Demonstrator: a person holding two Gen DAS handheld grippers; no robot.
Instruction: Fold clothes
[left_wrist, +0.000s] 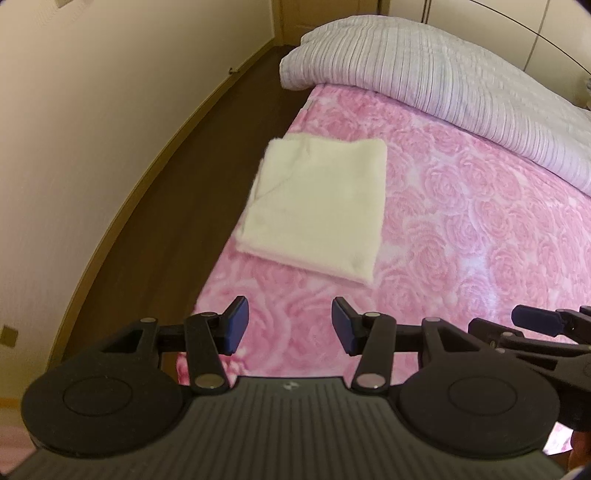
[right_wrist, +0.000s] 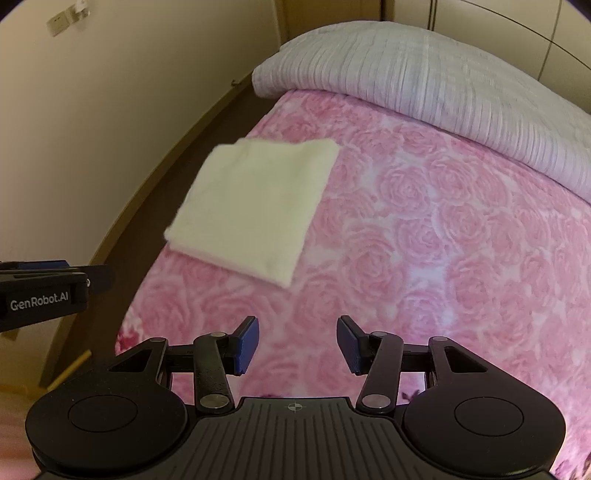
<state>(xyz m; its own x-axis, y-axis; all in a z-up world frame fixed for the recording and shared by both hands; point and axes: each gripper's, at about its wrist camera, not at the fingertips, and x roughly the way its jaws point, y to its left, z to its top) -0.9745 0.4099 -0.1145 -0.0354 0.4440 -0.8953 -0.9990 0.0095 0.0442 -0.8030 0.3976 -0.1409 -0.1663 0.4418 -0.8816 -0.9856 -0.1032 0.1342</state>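
I see the cream-white fleecy cloth, folded into a neat rectangle (left_wrist: 314, 206), lying flat on the pink rose-patterned bedspread (left_wrist: 461, 229) near the bed's left edge, well short of the grey ribbed duvet (left_wrist: 424, 74). My left gripper (left_wrist: 290, 325) hangs over the bedspread just short of the cloth, jaws spread wide and holding nothing; my right gripper (right_wrist: 297, 343) is the same, apart and empty. The fold looks finished to me. If I tidy it, I should press the loose corner gently and avoid dragging the layers.
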